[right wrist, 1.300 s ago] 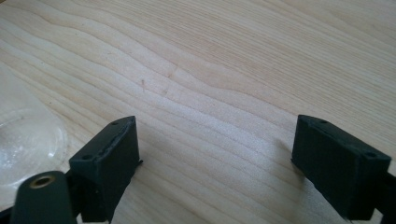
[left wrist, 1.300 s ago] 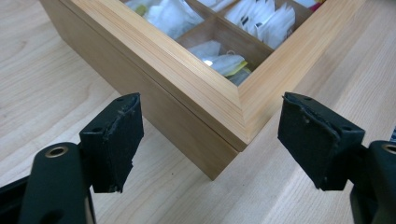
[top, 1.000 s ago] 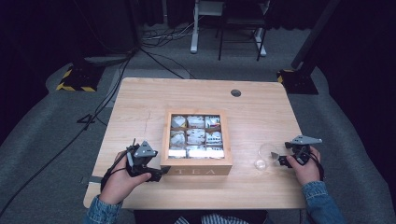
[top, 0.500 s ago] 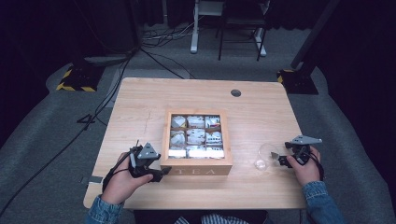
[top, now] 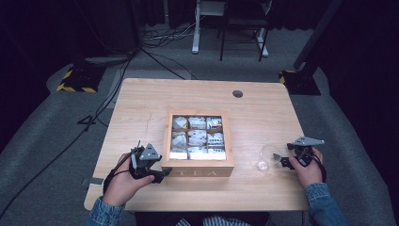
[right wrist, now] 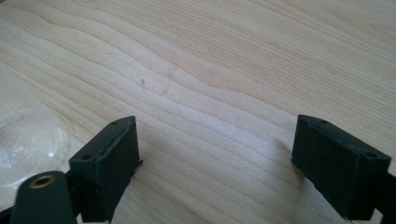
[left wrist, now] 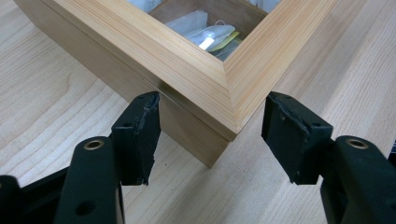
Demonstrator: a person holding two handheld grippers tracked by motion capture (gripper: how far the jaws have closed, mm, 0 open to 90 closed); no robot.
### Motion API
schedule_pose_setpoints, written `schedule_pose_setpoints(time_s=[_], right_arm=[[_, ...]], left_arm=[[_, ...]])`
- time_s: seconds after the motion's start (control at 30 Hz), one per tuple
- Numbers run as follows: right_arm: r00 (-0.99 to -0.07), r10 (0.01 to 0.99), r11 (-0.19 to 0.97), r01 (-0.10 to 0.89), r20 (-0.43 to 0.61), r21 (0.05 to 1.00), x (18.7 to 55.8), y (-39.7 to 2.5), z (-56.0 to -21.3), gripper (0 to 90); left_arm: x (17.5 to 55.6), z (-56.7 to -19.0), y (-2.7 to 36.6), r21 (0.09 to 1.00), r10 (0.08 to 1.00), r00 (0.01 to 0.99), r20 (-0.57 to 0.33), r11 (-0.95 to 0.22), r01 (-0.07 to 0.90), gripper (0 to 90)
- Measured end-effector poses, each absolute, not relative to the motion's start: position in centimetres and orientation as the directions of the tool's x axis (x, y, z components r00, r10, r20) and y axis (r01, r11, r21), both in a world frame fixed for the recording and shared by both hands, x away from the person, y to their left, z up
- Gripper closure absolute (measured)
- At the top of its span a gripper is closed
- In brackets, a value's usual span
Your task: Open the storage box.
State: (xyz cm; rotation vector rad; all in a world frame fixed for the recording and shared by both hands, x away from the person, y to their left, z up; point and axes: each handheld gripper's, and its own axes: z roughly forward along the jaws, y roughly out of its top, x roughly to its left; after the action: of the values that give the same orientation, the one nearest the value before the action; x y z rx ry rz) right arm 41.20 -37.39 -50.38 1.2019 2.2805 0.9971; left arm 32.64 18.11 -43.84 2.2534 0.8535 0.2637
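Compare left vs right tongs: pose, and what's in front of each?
Left tongs straddle the near-left corner of the tea box, not gripping it; right tongs face bare table. Left sits by the box; right sits beside a clear glass lying on its side. Both are open, low over the table.

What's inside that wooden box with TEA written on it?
The wooden box has a grid of nine compartments under a windowed lid, each holding pale wrapped tea bags. The left gripper view shows one with a string and yellow tag. What lies beneath them is covered.
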Motion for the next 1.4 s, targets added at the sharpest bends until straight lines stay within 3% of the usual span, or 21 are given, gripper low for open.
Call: schedule_pose_setpoints(time_s=[0.07, 0.13, 0.2, 0.23, 0.3, 0.7, 0.83, 1.17, 1.27, 1.4], right_arm=[[-0.565, 0.825, 0.384, 0.559, -0.002, 0.735, 41.2, -37.4, -50.4, 15.0], [-0.565, 0.825, 0.384, 0.559, -0.002, 0.735, 41.2, -37.4, -50.4, 15.0], [-0.565, 0.825, 0.384, 0.559, -0.002, 0.735, 41.2, -37.4, -50.4, 15.0], [-0.565, 0.825, 0.384, 0.559, -0.002, 0.735, 41.2, -37.4, -50.4, 15.0], [-0.565, 0.825, 0.384, 0.559, -0.002, 0.735, 41.2, -37.4, -50.4, 15.0], [-0.565, 0.825, 0.384, 0.559, -0.002, 0.735, 41.2, -37.4, -50.4, 15.0], [-0.565, 0.825, 0.384, 0.559, -0.002, 0.735, 41.2, -37.4, -50.4, 15.0], [-0.565, 0.825, 0.384, 0.559, -0.002, 0.735, 41.2, -37.4, -50.4, 15.0], [-0.565, 0.825, 0.384, 0.559, -0.002, 0.735, 41.2, -37.4, -50.4, 15.0], [-0.565, 0.825, 0.384, 0.559, -0.002, 0.735, 41.2, -37.4, -50.4, 14.9]], left_arm=[[32.6, -43.6, 18.1, 0.68, 0.646, 0.761, -0.065, -0.529, 0.507, 38.0], [32.6, -43.1, 18.8, 0.752, 0.651, 0.751, -0.113, -0.438, 0.492, 36.4], [32.5, -42.7, 19.1, 0.796, 0.649, 0.749, -0.133, -0.38, 0.471, 49.0], [32.4, -42.1, 19.6, 0.82, 0.664, 0.737, -0.122, -0.351, 0.452, 47.0], [32.3, -42.1, 19.7, 0.792, 0.678, 0.731, -0.077, -0.404, 0.458, 44.5], [32.3, -43.5, 18.5, 0.684, 0.64, 0.764, -0.081, -0.521, 0.51, 36.7], [32.4, -43.7, 18.4, 0.684, 0.646, 0.76, -0.075, -0.521, 0.511, 41.7], [32.2, -42.9, 18.4, 0.705, 0.661, 0.747, -0.076, -0.494, 0.509, 42.2], [32.1, -42.4, 19.0, 0.769, 0.659, 0.749, -0.068, -0.445, 0.46, 57.5], [32.0, -42.7, 18.9, 0.742, 0.652, 0.752, -0.099, -0.455, 0.492, 51.5]])
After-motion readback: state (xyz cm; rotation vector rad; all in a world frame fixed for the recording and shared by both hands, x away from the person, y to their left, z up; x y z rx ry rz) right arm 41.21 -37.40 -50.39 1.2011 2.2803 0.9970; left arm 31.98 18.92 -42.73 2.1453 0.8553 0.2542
